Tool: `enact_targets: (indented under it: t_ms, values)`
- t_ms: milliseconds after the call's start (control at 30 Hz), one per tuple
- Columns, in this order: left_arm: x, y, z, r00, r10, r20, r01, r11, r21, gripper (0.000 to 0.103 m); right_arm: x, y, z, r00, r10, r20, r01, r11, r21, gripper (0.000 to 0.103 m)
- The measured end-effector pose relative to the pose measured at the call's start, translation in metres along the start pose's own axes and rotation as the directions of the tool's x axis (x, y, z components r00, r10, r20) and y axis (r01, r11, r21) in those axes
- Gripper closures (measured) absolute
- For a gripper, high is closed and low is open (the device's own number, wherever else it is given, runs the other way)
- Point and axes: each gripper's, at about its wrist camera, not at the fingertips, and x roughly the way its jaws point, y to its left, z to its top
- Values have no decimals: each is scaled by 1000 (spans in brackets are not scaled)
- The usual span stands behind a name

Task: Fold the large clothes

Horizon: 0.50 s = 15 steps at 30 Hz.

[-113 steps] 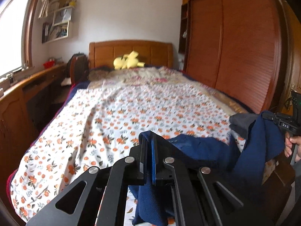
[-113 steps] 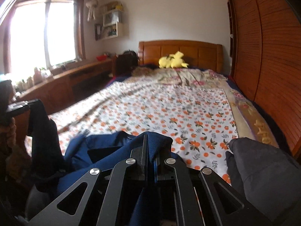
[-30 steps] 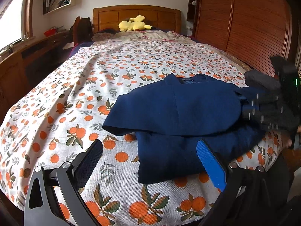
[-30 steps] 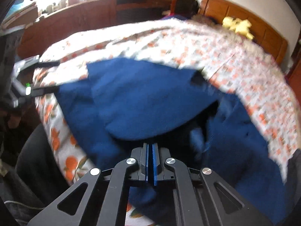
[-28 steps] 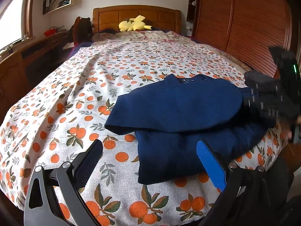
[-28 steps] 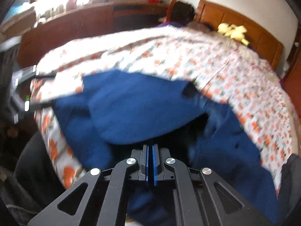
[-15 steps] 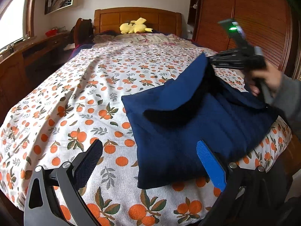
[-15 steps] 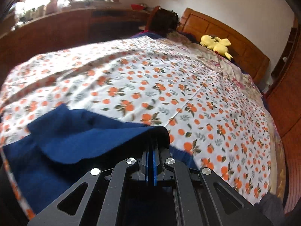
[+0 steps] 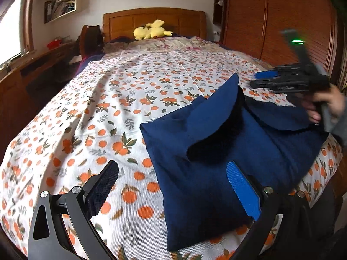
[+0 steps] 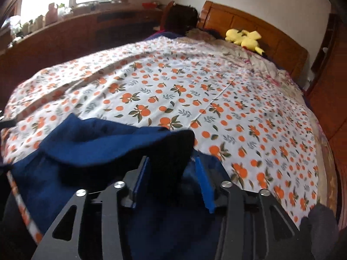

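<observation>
While both claws gape | L claw (image 9: 175,187), R claw (image 10: 171,178) hold nothing | navy garment (image 9: 216,151) at bed (image 9: 108,99) corner, flap raised

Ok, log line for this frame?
phase: mid-fold | navy blue knit garment: on orange-print bedsheet, flap raised | left hand-held gripper: open | right hand-held gripper: open

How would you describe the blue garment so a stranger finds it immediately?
Find the big bed with the orange-print sheet. At its foot end, near the wooden wardrobe, lies the navy garment, partly folded with one flap raised. It is the only plain dark blue cloth there.
</observation>
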Motion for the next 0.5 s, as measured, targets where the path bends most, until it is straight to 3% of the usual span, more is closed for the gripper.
enact_targets:
  t_ms: [167, 233, 400, 500]
  values:
    - [19, 4, 9, 999, 1, -33, 0, 1000, 29, 6, -39, -20, -43, 999, -32, 2, 32, 999, 42, 56]
    - [26, 6, 13, 998, -11, -56, 13, 999, 30, 16, -46, -30, -60, 998, -65, -10, 65, 996, 59, 55]
    - [39, 6, 20, 993, -58, -100, 61, 998, 27, 52, -57, -67, -106, 991, -124, -50, 131, 977, 170, 55]
    - [45, 3, 23, 990, -76, -118, 80, 996, 29, 61, -63, -84, -126, 987, -143, -70, 156, 961, 230, 55]
